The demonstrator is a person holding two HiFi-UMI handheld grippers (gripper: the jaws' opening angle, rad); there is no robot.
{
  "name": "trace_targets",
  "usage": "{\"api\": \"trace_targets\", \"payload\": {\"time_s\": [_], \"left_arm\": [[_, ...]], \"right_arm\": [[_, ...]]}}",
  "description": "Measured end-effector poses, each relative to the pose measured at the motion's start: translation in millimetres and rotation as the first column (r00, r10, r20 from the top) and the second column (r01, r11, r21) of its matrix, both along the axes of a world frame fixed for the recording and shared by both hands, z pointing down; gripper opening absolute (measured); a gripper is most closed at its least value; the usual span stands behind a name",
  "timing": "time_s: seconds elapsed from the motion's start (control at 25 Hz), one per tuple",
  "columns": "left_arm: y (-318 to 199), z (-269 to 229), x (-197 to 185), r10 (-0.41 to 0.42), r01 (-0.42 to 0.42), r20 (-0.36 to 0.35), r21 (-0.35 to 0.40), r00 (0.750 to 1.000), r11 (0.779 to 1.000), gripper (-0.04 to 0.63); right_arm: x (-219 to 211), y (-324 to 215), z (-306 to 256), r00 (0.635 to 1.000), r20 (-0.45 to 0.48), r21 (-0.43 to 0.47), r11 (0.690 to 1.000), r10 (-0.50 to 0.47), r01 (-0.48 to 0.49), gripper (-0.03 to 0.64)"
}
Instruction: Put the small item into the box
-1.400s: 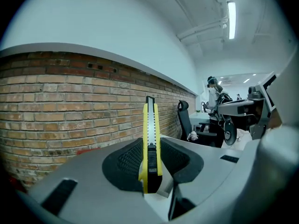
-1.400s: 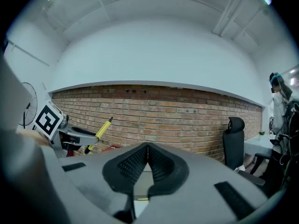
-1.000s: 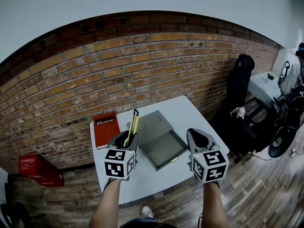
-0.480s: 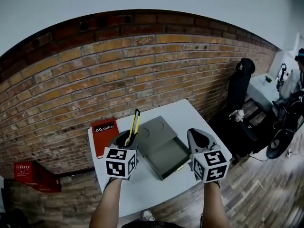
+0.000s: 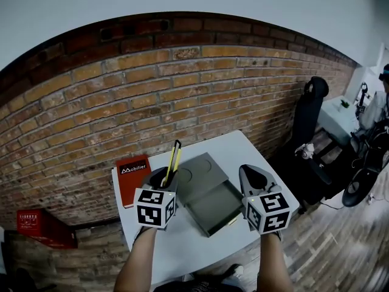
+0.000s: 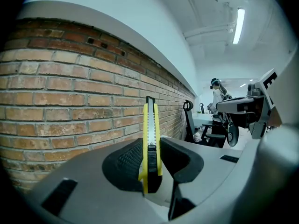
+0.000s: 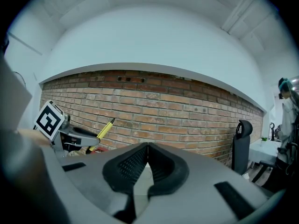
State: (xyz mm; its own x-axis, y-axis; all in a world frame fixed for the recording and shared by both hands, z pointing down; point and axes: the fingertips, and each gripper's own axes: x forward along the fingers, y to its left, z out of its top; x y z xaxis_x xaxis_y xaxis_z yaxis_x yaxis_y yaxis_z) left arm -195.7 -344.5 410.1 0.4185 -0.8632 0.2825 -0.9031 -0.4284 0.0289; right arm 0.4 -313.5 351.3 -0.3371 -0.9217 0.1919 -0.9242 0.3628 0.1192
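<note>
Your left gripper, just left of centre in the head view, is clamped on a slim yellow-and-black plastic utility knife. The left gripper view shows both ribbed pads pressed against the flat sides of the knife's lower end. Most of its length stands upright above the jaws, against the brick wall. Your right gripper, right of centre, has its jaws closed together with nothing between them.

The shallow grey open box sits in the middle of the white table, below and between the two grippers. A flat grey lid lies against its upper-left side. A red book lies at the table's left edge, well clear of the box.

Expect the knife to be light and stiff, so it should not bend or sag in your grip. Its sides look smooth, though, and you hold it only near the bottom. With so much of it above the pads, it could pivot or slide if you tip the gripper quickly. The thick lower body beside the black slider looks like the best place to hold, and that is where the pads sit now. I cannot tell whether a blade is out at the top tip, so treat that end as sharp and keep it off the box wall. The knife is long next to the box, so it will probably need to go in flat, lengthwise.
</note>
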Motion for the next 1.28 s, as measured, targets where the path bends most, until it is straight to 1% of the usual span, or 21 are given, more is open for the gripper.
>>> {"api": "trace_targets", "payload": {"time_s": [0.2, 0.56, 0.72, 0.96, 1.16, 1.28], "left_arm": [[-6.1, 0.8, 5.2, -0.029, 0.029, 0.017, 0.008, 0.999, 1.0, 0.13], [-12.7, 3.4, 30.9, -0.13, 0.13, 0.042, -0.002, 0.991, 0.992, 0.13], [-11.6, 4.0, 48.9, -0.179, 0.18, 0.057, -0.008, 0.982, 0.984, 0.13], [-7.5, 3.6, 63.6, -0.255, 0.256, 0.072, -0.014, 0.964, 0.966, 0.13], [-0.6, 5.1, 70.1, -0.301, 0.304, 0.086, -0.024, 0.95, 0.952, 0.13], [2.7, 5.9, 72.9, -0.31, 0.314, 0.097, -0.027, 0.946, 0.949, 0.13]], "right_arm": [[6.1, -13.4, 1.6, 0.999, 0.012, 0.011, 0.999, -0.035, 0.034, 0.02], [32.5, -44.0, 7.2, 0.989, 0.035, 0.004, 0.99, -0.144, 0.144, 0.02], [46.5, -59.7, 6.3, 0.978, 0.06, 0.004, 0.98, -0.2, 0.201, 0.02], [55.3, -77.8, 7.0, 0.951, 0.105, -0.001, 0.956, -0.292, 0.293, 0.02], [58.8, -82.6, 6.0, 0.932, 0.105, -0.001, 0.937, -0.346, 0.348, 0.02], [59.7, -83.1, 3.3, 0.926, 0.101, 0.008, 0.931, -0.364, 0.365, 0.02]]}}
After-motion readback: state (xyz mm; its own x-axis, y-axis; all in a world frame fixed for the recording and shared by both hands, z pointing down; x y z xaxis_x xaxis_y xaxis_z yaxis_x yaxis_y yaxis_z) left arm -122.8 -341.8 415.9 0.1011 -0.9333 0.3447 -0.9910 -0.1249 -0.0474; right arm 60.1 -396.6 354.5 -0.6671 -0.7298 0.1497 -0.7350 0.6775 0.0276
